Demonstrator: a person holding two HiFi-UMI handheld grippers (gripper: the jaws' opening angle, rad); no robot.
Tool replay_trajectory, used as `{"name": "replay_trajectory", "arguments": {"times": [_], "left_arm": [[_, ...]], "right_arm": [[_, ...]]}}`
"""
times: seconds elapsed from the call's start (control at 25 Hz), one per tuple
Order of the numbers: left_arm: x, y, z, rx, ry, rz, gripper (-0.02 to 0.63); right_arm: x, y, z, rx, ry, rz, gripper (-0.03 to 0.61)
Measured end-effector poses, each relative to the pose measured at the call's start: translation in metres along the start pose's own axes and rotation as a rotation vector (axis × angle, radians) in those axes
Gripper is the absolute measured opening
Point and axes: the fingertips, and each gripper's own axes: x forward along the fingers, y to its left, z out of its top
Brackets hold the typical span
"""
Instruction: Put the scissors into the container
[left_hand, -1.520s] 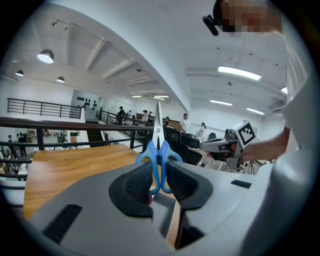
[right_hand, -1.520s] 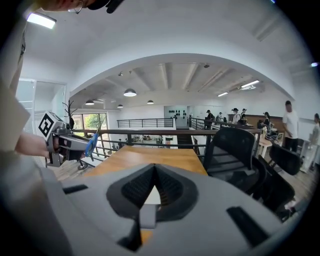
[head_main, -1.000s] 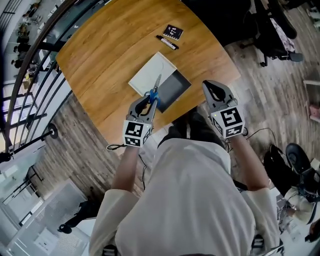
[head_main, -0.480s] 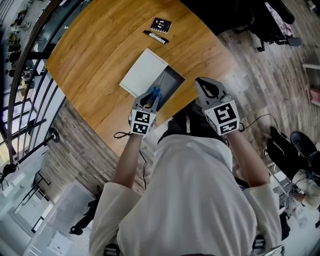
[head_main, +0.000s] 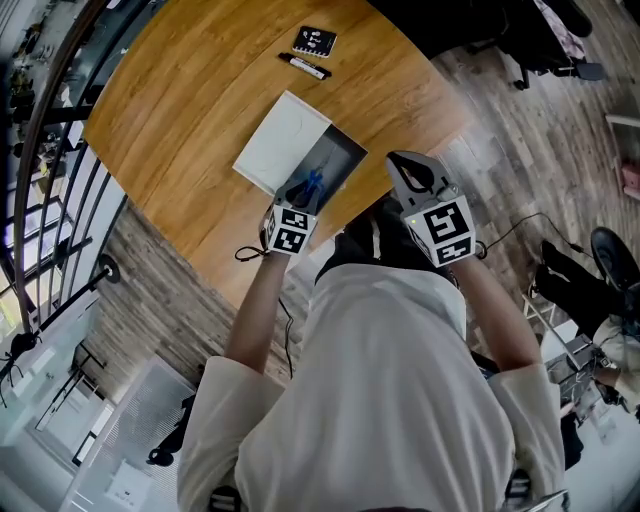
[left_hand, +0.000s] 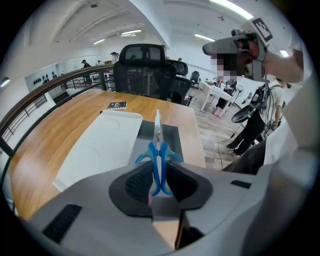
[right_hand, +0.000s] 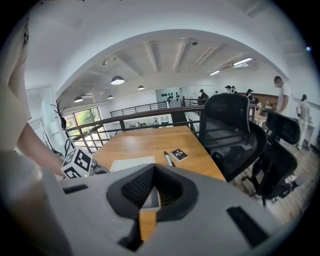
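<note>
The scissors have bright blue handles and silvery blades. My left gripper and right gripper are both matt grey, with black ribbed pads inside. Each carries a white cube printed with black square patterns. The container is dark grey inside, and its lid is plain white. The table is warm orange-brown wood with a flowing grain. The marker is black; the card is black with white marks. The floor is grey-brown planks. My shirt is off-white.
</note>
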Motion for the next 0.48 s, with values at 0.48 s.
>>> {"name": "replay_trajectory", "arguments": {"times": [0.48], "left_arm": [[0.034,0.001,-0.017,0.055,0.171,-0.012,0.078]], "right_arm": [[0.007,-0.005,-0.011,0.025,0.015,-0.01,0.002]]}}
